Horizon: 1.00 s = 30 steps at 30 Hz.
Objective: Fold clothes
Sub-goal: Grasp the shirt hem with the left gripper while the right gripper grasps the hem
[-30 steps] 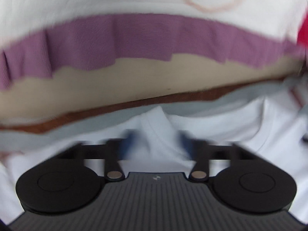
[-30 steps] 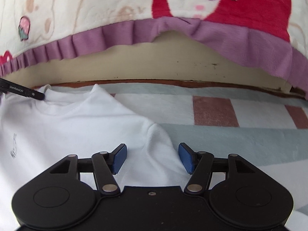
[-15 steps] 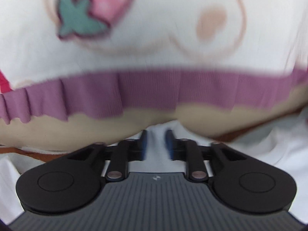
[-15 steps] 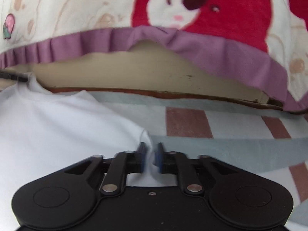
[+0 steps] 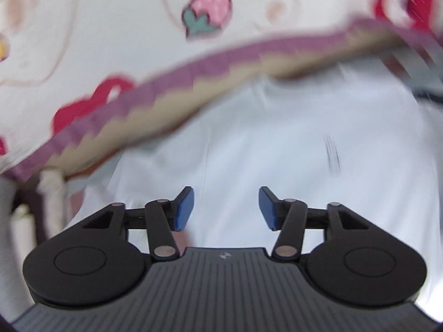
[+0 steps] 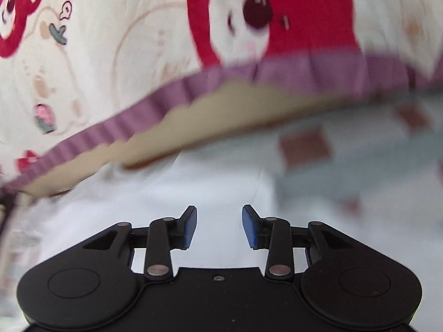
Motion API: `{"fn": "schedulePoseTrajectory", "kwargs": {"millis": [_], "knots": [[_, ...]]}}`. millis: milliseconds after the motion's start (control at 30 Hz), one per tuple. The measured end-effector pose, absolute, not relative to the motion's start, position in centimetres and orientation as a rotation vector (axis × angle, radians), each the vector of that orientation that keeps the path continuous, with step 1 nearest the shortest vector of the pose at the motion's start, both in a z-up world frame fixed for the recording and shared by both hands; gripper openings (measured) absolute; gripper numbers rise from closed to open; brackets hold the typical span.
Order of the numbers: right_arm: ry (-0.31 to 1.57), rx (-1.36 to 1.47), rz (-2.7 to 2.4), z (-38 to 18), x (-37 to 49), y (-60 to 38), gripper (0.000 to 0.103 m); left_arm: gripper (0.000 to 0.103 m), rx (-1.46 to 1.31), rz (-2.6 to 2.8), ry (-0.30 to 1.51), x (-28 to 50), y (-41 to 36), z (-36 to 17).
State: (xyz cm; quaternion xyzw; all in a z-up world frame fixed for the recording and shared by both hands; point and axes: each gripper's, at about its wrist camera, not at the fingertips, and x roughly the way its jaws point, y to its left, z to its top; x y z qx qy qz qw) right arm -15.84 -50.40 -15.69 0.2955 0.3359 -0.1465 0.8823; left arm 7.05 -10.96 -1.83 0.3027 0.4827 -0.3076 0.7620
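A white T-shirt lies spread below both grippers; in the right wrist view the same white T-shirt fills the lower left. My left gripper hovers above the cloth, its jaws opening with nothing between the blue pads. My right gripper also hangs over the shirt near its right edge, jaws opening, and no cloth is pinched between them. Both views are blurred by motion.
A cream quilt with red bears, strawberries and a purple frill runs across the back, also seen as the quilt in the left wrist view. A checked sheet of grey, white and brown squares lies right of the shirt.
Both grippers were shut on pinches of white cloth half a second ago and have let go. The left gripper has risen well above the shirt; the right has lifted a little and rolled.
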Motion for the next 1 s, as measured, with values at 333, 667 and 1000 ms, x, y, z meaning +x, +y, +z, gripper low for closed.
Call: {"fn": "schedulePoseTrajectory", "kwargs": {"millis": [333, 667, 1000], "knots": [[0.911, 0.959, -0.215, -19.0, -27.3, -42.8, 0.045, 0.057, 0.371, -0.665, 1.06, -0.5, 3.3, -10.3], [1.053, 0.79, -0.104, -17.6, -26.9, -36.2, 0.008, 0.06, 0.262, -0.638, 1.083, -3.5, 8.9, -13.9], [1.233, 0.286, -0.214, -14.5, -26.4, -32.8, 0.006, 0.06, -0.037, -0.637, 1.156, -7.6, 18.1, -14.2]]}}
